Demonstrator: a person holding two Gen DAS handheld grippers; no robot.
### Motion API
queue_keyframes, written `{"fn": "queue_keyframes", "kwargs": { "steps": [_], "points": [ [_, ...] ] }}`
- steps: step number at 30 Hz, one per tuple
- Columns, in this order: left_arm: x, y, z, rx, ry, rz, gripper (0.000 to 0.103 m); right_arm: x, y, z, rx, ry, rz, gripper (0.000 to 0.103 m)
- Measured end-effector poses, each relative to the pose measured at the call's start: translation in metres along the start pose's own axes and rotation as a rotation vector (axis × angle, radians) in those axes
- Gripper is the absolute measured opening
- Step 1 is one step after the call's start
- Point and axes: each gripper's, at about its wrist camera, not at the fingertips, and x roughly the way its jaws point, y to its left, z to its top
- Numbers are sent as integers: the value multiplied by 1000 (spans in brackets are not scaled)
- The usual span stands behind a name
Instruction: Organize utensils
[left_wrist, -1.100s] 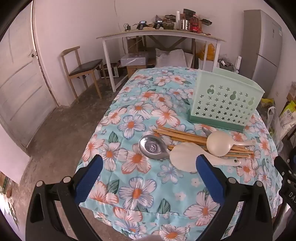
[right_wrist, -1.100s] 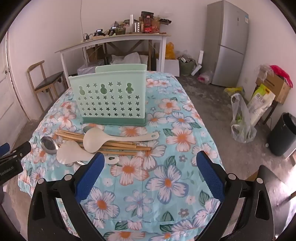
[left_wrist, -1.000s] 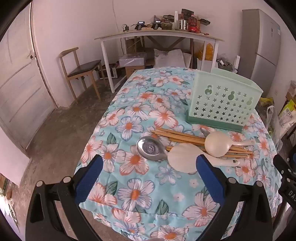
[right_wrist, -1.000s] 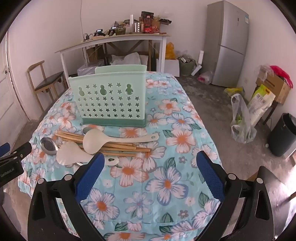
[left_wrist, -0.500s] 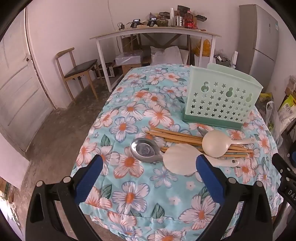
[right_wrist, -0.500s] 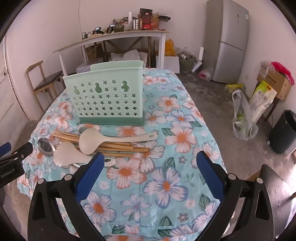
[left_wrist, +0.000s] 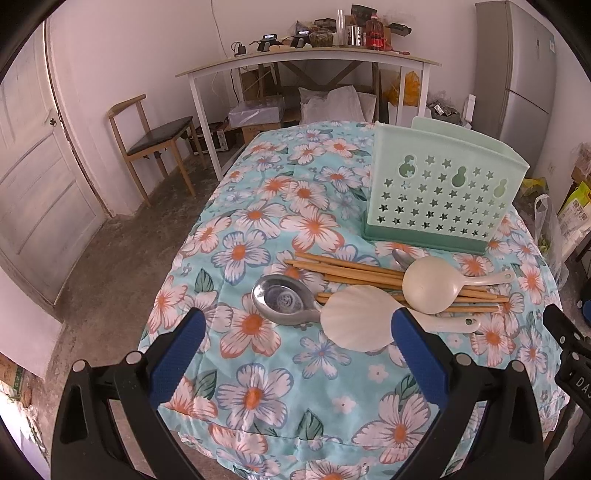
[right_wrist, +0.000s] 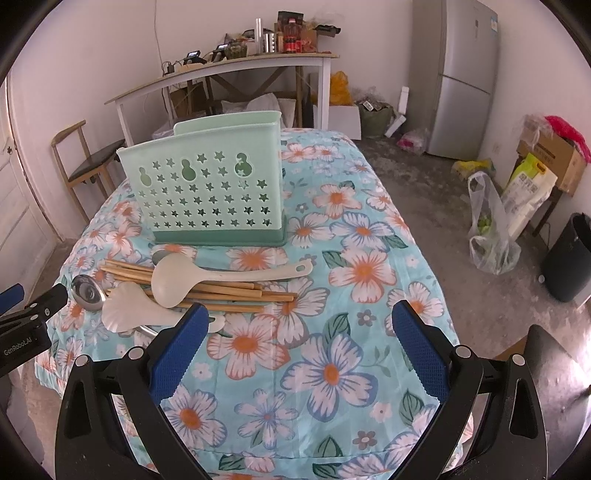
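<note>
Left gripper (left_wrist: 297, 352) hovers over the near edge of the floral tablecloth (left_wrist: 258, 221), fingers spread wide, nothing between the blue pads (left_wrist: 177, 354). Utensil pile sits just ahead of it, at 12 to 1 o'clock in the left wrist view: metal ladle (left_wrist: 282, 299) at the left end, shell-shaped white rice paddle (left_wrist: 356, 317) just right of it and overlapping its handle, bamboo chopsticks (left_wrist: 351, 271) lying crosswise beneath, white plastic spoon (left_wrist: 430, 288) on top of the chopsticks with handle pointing to 3 o'clock. A small metal spoon (left_wrist: 402, 258) pokes out behind the white one. Mint green utensil holder (left_wrist: 439, 195) with star cutouts stands upright behind the pile at 1 o'clock, apart from it, no utensils visible in it.

Right gripper (right_wrist: 297, 352) also hovers above the cloth, fingers fully apart, holding nothing. From its view the pile is at 10 o'clock, holder at 11 o'clock. Left pad (right_wrist: 181, 350) overlaps the paddle handle end in frame; contact can't be judged
</note>
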Motion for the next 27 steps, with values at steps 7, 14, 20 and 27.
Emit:
{"fn": "queue_keyframes", "kwargs": {
  "steps": [7,14,20,27],
  "points": [
    [3,-1,1,2,2,2,98,2,0,1,-2,4,1,95],
    [0,5,-4,-2,-2,-3,98,-2,0,2,-4,1,0,95],
    [-2,0,-7,2,-3,-10,98,-12,5,-4,-22,-14,-10,95],
    [-11,2,-17,21,-20,-28,98,-26,12,-21,-44,-34,-35,95]
  ]
}}
